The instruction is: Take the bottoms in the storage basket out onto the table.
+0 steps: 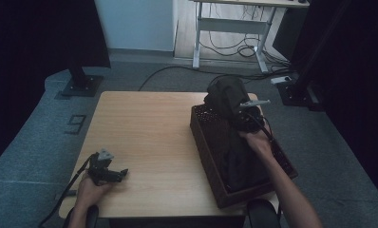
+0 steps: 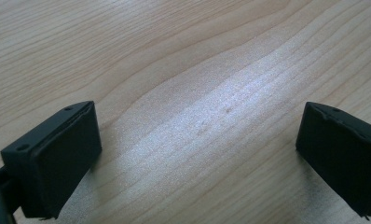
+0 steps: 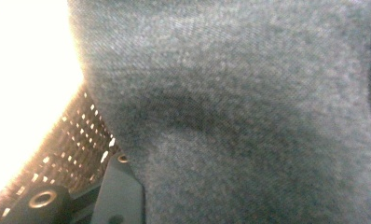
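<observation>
A dark grey cloth (image 1: 226,94) hangs bunched above the far end of a dark brown perforated basket (image 1: 207,142) on the right side of the wooden table (image 1: 149,133). My right gripper (image 1: 240,112) is shut on this cloth, just over the basket. In the right gripper view the grey cloth (image 3: 249,107) presses close against the camera; one black finger (image 3: 120,191) shows at the lower left and the other is hidden by fabric. My left gripper (image 1: 117,175) lies on the table near the front left corner. Its jaws stand wide open (image 2: 197,149) over bare wood.
More dark fabric (image 1: 239,164) lies inside the basket. The basket's perforated wall (image 3: 67,144) shows beside the cloth. Beyond the table are a black stand base (image 1: 81,85), a white desk frame (image 1: 230,28) and cables (image 1: 234,47) on the grey floor.
</observation>
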`<state>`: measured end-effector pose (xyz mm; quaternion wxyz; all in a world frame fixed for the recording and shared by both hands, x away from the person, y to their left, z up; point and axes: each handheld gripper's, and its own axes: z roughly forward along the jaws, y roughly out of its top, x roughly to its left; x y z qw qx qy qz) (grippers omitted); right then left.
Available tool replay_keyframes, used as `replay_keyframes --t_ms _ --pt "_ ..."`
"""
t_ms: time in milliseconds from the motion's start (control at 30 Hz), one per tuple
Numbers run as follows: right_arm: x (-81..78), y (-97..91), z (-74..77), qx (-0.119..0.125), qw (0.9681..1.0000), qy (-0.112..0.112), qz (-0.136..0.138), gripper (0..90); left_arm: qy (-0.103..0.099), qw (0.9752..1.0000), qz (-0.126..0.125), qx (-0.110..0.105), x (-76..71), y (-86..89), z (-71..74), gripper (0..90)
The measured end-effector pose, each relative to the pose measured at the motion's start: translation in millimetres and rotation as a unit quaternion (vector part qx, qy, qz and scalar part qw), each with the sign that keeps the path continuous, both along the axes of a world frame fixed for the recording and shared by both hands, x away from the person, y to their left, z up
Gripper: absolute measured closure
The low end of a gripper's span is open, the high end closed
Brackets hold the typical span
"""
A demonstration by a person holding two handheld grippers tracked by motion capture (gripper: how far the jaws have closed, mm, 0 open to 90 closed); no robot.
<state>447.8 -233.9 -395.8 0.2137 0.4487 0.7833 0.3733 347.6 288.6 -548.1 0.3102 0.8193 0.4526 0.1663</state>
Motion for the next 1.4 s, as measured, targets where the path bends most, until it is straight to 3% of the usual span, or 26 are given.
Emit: replay_keyframes --t_ms 467,1400 --pt "-3.6 3.1 51.9 0.008 0.9997 -0.009 0.021 57.8 0.001 1.0 -0.001 0.001 -0.1 0.1 0.2 0.0" --pt "-4.5 20.8 134.0 0.011 0.9995 -0.013 0.027 57.8 0.001 1.0 -0.001 0.001 -0.1 0.2 0.2 0.0"
